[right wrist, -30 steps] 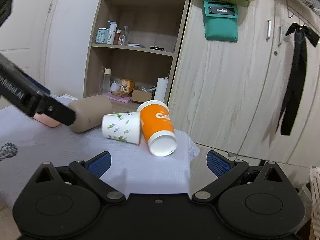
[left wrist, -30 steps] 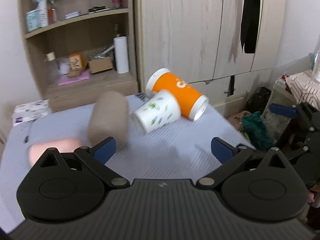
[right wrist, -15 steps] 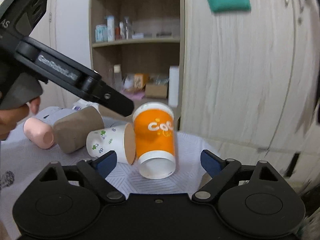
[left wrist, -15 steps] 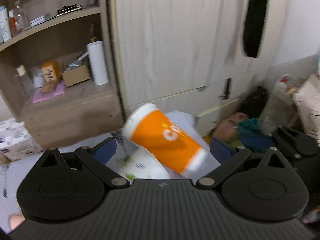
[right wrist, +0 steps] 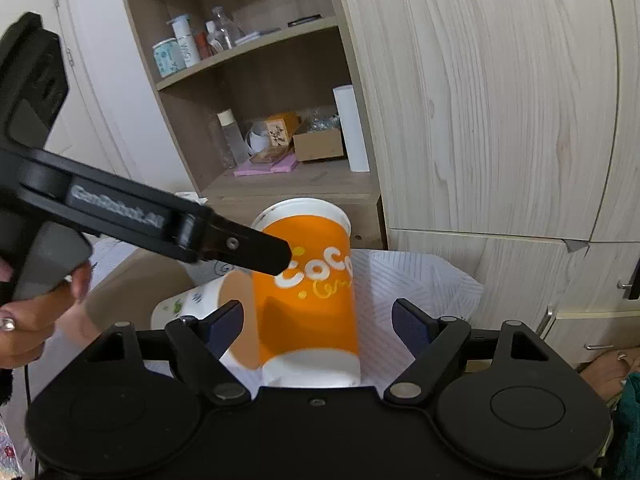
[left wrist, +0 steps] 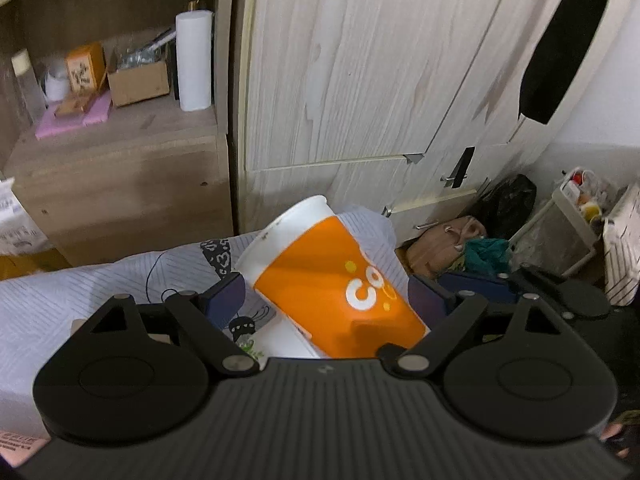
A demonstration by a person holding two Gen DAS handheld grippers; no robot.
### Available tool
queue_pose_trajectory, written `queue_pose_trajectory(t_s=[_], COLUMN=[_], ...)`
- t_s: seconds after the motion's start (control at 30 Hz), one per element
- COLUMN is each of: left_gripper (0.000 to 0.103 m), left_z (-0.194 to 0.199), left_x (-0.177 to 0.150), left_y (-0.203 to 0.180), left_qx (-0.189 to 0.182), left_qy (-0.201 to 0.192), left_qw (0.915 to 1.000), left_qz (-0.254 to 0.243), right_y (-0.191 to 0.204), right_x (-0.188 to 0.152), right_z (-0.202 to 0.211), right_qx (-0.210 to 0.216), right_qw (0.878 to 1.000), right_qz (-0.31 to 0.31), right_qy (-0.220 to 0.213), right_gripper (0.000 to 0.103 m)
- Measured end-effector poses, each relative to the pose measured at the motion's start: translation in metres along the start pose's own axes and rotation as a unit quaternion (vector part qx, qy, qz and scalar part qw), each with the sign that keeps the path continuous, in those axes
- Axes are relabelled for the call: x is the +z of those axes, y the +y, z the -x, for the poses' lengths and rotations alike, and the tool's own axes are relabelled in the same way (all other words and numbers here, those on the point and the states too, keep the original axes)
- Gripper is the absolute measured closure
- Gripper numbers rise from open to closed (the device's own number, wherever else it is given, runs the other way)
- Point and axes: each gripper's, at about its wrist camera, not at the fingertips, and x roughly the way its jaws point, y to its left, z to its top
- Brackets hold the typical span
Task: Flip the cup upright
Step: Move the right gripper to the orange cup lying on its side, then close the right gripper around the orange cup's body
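both grippers moved in, jaws open around orange cup (right wrist: 306, 292)

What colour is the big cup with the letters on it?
Orange, with white ends and white letters. The cup shows best in the right wrist view.

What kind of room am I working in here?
Probably a bedroom or lived-in spare room: a wood-grain wardrobe, an open shelf unit of toiletries and bottles, and bags piled on the floor.
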Motion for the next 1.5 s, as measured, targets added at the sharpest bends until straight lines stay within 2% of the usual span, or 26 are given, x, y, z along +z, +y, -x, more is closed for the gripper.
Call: queue_pose_trajectory(t_s=[0.13,0.23,0.37,0.43,0.5,0.7,0.9,1.07,1.17,1.37,1.5], left_gripper=[0.019,0.021,0.030,0.034,0.037,0.037,0.037,0.037,0.035,0.029,0.027], left_z=[-0.009,-0.016,-0.019,-0.021,-0.023,-0.029,-0.034,-0.039,-0.046,-0.052,-0.055], left_x=[0.006,0.009,0.007,0.007,0.006,0.006,0.015,0.023,0.022,0.018,0.015], left_y=[0.009,0.016,0.019,0.018,0.017,0.017,0.004,-0.016,-0.027,-0.031,-0.032], left_qx=[-0.006,-0.023,-0.040,-0.044,-0.049,-0.050,-0.077,-0.054,-0.049,-0.055,-0.045], left_qy=[0.022,0.042,0.048,0.048,0.050,0.057,0.079,0.086,0.105,0.118,0.120], left_qw=[0.9997,0.9988,0.9979,0.9978,0.9974,0.9968,0.9937,0.9947,0.9926,0.9910,0.9916], left_qz=[0.003,0.012,0.015,0.013,0.016,0.024,0.019,-0.015,-0.038,-0.031,-0.016], right_y=[-0.006,-0.010,-0.014,-0.015,-0.016,-0.017,-0.019,-0.022,-0.029,-0.034,-0.034], right_x=[0.003,0.003,0.002,0.001,0.000,-0.003,-0.011,-0.014,-0.016,-0.014,-0.016], right_z=[-0.011,-0.019,-0.029,-0.031,-0.029,-0.019,-0.006,-0.007,-0.007,-0.014,-0.017], right_qx=[0.010,0.023,0.034,0.038,0.050,0.014,-0.002,-0.002,0.002,0.012,0.018], right_qw=[1.000,0.999,0.998,0.997,0.996,0.996,0.994,0.992,0.989,0.987,0.987], right_qz=[-0.008,-0.021,-0.045,-0.057,-0.071,-0.086,-0.109,-0.126,-0.148,-0.154,-0.154], right_qy=[0.008,0.014,0.023,0.023,0.018,0.002,0.001,0.019,0.023,0.037,0.046], right_gripper=[0.018,0.018,0.018,0.022,0.033,0.033,0.033,0.033,0.033,0.030,0.029])
